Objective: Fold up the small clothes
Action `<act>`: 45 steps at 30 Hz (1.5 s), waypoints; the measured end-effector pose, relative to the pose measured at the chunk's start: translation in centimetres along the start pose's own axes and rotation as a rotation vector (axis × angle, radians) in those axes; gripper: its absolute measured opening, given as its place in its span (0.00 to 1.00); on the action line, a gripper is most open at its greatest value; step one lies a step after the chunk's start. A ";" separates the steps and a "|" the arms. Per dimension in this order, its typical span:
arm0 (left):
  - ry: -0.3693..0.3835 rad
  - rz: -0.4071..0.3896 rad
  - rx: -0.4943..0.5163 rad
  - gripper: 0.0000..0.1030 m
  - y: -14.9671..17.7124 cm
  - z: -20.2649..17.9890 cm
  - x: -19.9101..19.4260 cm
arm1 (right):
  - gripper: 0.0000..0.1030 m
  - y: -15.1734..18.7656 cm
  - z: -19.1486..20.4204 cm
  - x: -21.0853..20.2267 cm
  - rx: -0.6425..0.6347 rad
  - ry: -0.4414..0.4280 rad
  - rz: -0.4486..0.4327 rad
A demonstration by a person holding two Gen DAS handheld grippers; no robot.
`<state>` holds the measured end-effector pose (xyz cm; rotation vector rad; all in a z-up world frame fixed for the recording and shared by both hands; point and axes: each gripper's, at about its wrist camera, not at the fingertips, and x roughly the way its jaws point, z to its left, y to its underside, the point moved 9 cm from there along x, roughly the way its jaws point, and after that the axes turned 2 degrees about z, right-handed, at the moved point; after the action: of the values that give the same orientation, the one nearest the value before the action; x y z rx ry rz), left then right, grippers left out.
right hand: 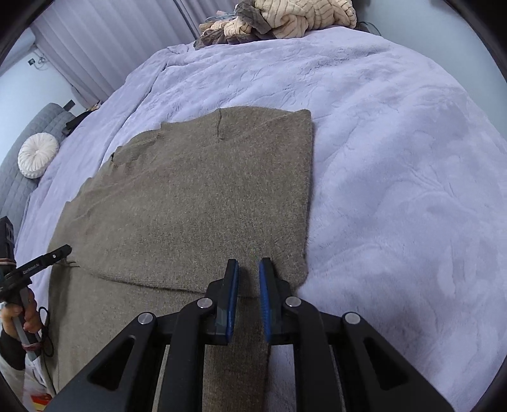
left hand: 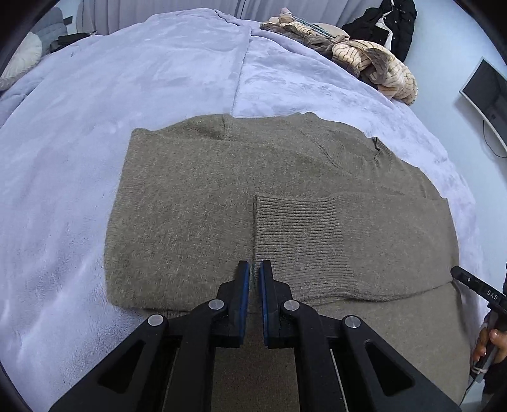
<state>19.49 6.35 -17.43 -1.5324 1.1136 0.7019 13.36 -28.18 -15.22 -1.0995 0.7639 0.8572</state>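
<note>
A brown knit sweater (left hand: 221, 196) lies flat on the lavender blanket (left hand: 126, 88), its sleeves folded across the body, with one ribbed cuff (left hand: 298, 234) on top. My left gripper (left hand: 255, 269) hovers over the near part of the sweater beside that cuff, jaws almost closed with a narrow gap and nothing between them. The sweater also shows in the right wrist view (right hand: 206, 196). My right gripper (right hand: 248, 269) is over its near right corner, jaws slightly apart and empty. Each gripper appears at the edge of the other's view.
A heap of beige and brown striped clothes (left hand: 364, 60) lies at the far edge of the bed. A black jacket (left hand: 386, 22) hangs behind it. A monitor (left hand: 488, 88) stands at right. A grey sofa with a white round cushion (right hand: 38, 155) is at left.
</note>
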 end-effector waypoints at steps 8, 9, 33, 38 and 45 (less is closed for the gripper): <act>-0.013 -0.004 -0.012 0.08 0.7 0.7 -1.5 | 0.17 2.1 -0.4 -1.8 0.061 -0.020 0.005; -0.017 -0.004 -0.007 0.08 0.9 0.7 -1.6 | 0.17 2.4 -0.6 -1.9 0.074 -0.023 0.006; -0.082 0.015 0.010 0.08 4.0 1.2 -2.2 | 0.12 1.5 -2.6 1.1 0.408 -0.186 0.010; -0.080 0.016 0.013 0.08 4.1 1.3 -2.2 | 0.13 1.8 -2.3 0.2 0.404 -0.194 0.009; -0.081 0.014 0.017 0.08 4.2 1.3 -2.2 | 0.33 3.1 -1.3 -2.0 0.347 -0.226 0.005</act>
<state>15.00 8.23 -17.57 -1.4703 1.0676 0.7562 9.55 -29.10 -15.21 -0.6806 0.6945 0.8015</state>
